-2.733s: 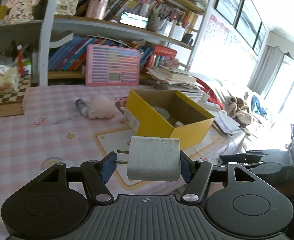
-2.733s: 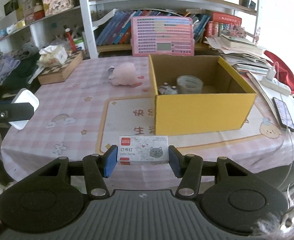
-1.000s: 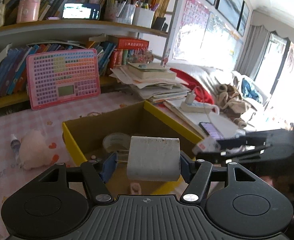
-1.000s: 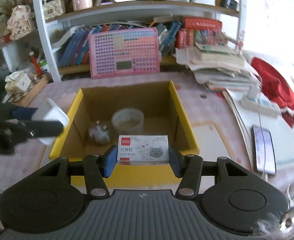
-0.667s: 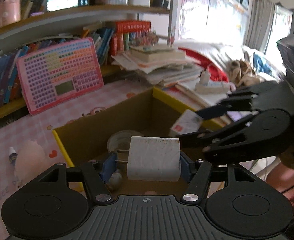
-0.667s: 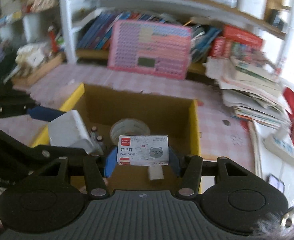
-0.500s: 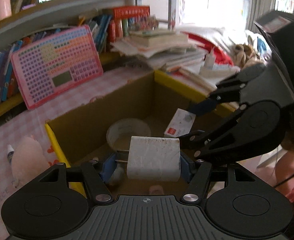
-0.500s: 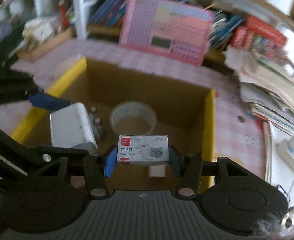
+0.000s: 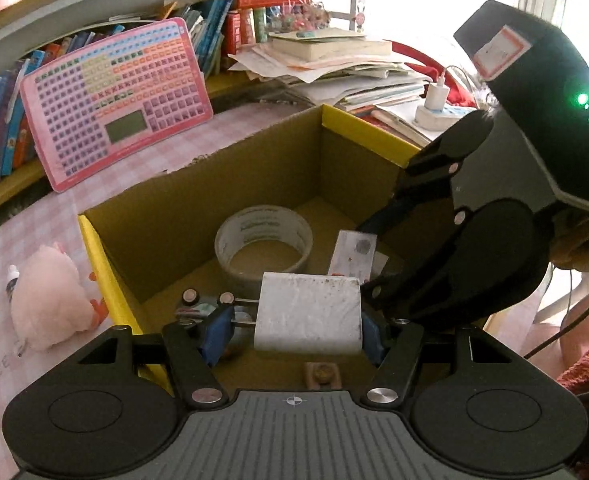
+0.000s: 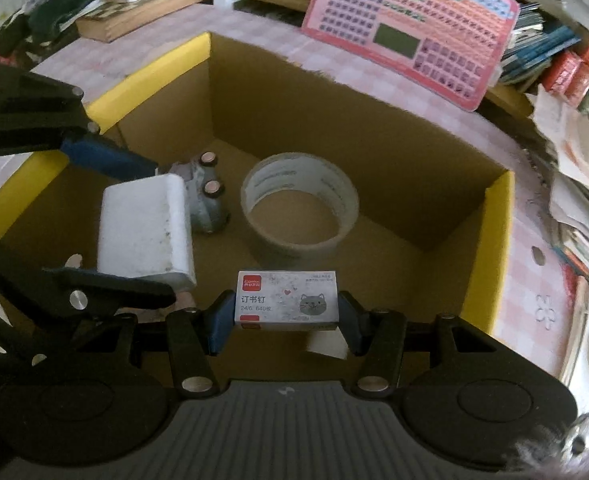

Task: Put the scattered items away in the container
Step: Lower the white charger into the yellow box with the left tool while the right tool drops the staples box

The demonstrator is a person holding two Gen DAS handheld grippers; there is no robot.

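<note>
Your left gripper clamps the white charger between both pads, over the yellow box. Your right gripper pinches the staple box by its ends; the tape roll lies just beyond its fingertips, inside the box.

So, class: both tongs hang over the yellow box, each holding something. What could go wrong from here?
1. The left tongs and right tongs are crowded together over the box and could knock each other.
2. The white charger may drop onto the small grey toy below it.
3. The staple box could land on the tape roll and tip.
</note>
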